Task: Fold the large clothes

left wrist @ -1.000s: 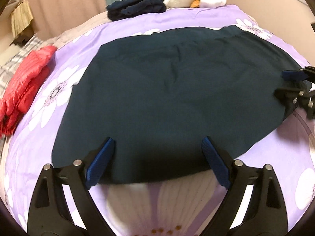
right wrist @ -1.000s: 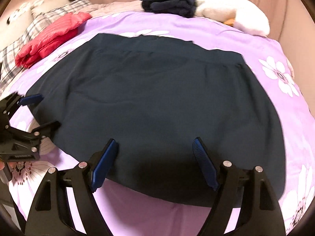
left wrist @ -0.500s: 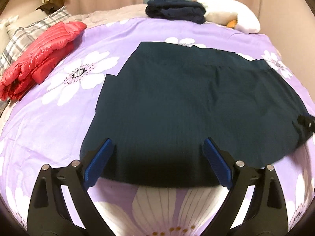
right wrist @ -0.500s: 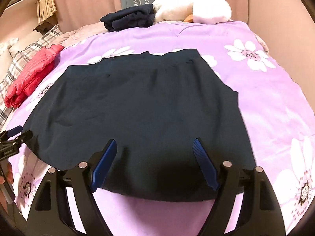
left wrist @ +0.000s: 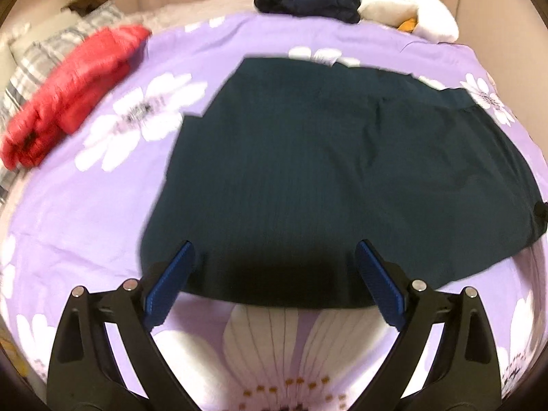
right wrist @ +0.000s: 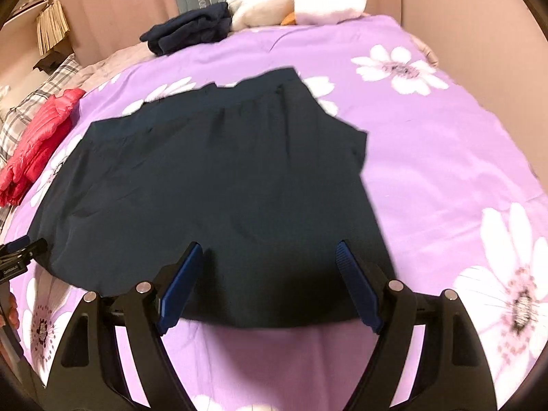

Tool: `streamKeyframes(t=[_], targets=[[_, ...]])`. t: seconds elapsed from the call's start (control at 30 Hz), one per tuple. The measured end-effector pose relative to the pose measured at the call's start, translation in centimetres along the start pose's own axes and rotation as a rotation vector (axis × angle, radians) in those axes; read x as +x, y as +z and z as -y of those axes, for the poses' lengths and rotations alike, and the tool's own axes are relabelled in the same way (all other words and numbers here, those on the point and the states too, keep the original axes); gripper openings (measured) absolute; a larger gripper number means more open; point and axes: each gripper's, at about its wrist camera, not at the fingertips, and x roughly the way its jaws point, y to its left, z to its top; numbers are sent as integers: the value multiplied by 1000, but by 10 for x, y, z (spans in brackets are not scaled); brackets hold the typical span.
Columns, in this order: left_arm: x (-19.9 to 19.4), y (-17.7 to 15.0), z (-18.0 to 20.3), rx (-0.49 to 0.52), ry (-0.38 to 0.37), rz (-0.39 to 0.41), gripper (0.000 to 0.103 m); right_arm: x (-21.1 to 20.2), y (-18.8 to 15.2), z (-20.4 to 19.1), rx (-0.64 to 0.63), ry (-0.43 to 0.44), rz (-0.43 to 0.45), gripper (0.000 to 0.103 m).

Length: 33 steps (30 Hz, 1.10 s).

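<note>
At far left a red jacket [left wrist: 72,92] is lying folded, and far beyond the middle a dark pile [left wrist: 308,1] is sitting beside a white pillow [left wrist: 407,10], apparently already done. The dark skirt [left wrist: 328,178] is lying spread flat across the purple floral bedspread [left wrist: 85,205], not yet folded. The left gripper [left wrist: 274,282] and right gripper [right wrist: 269,282] are both hovering wide apart and empty over its near hem, so every fold is seemingly remaining.
</note>
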Motion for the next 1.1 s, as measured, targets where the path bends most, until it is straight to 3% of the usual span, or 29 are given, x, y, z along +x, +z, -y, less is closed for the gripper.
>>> streamKeyframes(t=[0.1,0.13,0.3,0.53,0.67,0.73,0.83,0.97,1.1], targets=[[-38,7,8,18,20,53,97,-24,4,-10,-30,7,17,81],[-52,10,10,20,28,65,101,-38,6,-17,-43,19,25,84],[-116,25,21,18,47,122,101,-91,14,-46,-76,74,63,102],[-198,39,35,-1,7,188,101,-163,30,-83,-161,98,103,102],[-226,47,42,-7,2,184,101,-197,40,-91,-162,89,110,102],[-238,48,48,-1,39,189,101,-214,42,-95,-161,92,137,102],[-253,48,60,27,150,191,101,-233,43,-98,-158,105,157,102],[-261,41,62,27,51,175,101,-241,37,-102,-173,106,159,102],[-259,34,66,30,48,159,101,-235,28,-105,-181,92,133,102]])
